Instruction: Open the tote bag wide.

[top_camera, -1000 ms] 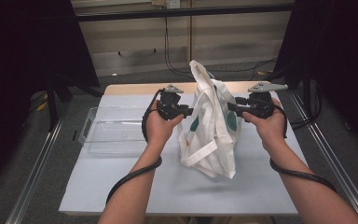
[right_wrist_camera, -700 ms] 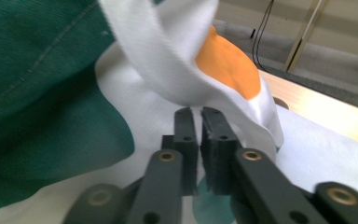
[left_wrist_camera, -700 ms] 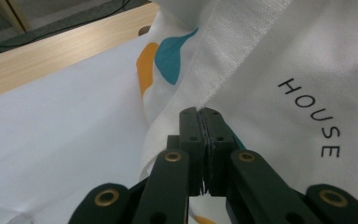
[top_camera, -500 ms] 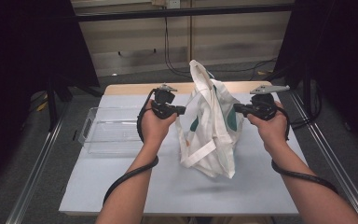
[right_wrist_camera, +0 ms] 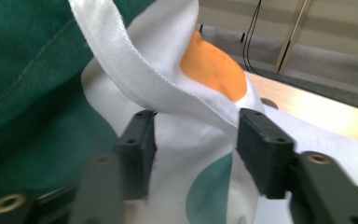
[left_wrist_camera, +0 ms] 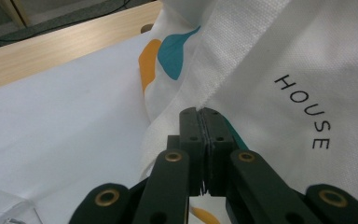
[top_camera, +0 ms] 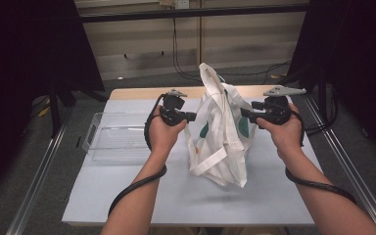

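Both forearms reached forward from the near edge, hands raised and well apart. The left gripper [top_camera: 192, 117] pointed right with its jaws pressed together; the right gripper [top_camera: 245, 113] pointed left, its jaws spread apart.

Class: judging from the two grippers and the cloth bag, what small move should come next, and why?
Probably shut the right gripper on the bag. Its fingers stand apart with cloth between them, while the left gripper already pinches the other side.
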Available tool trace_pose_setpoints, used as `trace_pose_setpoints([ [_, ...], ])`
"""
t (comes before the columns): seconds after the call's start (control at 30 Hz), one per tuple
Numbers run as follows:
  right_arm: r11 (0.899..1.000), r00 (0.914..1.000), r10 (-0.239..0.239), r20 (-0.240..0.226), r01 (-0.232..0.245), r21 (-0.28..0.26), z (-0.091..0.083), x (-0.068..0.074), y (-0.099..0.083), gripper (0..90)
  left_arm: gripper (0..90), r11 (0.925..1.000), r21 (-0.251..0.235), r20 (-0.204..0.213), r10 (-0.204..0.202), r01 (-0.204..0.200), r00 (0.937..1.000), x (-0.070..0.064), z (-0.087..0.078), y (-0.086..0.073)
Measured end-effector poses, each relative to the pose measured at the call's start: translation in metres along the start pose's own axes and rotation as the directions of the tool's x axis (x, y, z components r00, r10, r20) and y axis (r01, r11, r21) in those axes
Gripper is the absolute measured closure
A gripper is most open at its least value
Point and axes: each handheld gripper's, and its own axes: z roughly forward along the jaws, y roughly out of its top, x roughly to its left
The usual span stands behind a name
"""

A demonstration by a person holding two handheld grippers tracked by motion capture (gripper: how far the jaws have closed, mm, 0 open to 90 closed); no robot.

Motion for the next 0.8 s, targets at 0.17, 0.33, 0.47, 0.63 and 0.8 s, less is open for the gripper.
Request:
trace_pose_setpoints([
  [0.17,0.999,0.9989,-0.045,-0.012,0.045,-0.017,0.004,0.005,0.007,41.4,88.5,1.0,0.003,-0.005,-0.003,0.003,1.0,0.002,-0.001,0.001],
  [0.33,0.995,0.9941,-0.092,-0.058,0.089,-0.05,0.009,0.012,0.013,50.8,88.5,1.0,0.006,-0.007,-0.007,0.007,1.0,0.002,-0.003,0.002],
  [0.47,0.996,0.9934,-0.088,-0.074,0.086,-0.018,0.011,0.014,0.011,76.5,88.5,0.9998,-0.001,-0.011,-0.022,0.022,0.9997,0.006,-0.004,0.0],
  [0.63,0.999,0.9967,-0.045,-0.068,0.045,0.001,0.009,0.008,0.006,83.0,88.6,0.9992,0.003,-0.036,-0.041,0.041,0.9985,0.016,-0.007,-0.005],
  [0.8,1.0,0.9995,-0.003,-0.033,0.004,0.019,0.007,-0.005,-0.006,83.1,88.6,0.9983,0.023,-0.061,-0.053,0.054,0.9967,0.021,-0.009,-0.007],
])
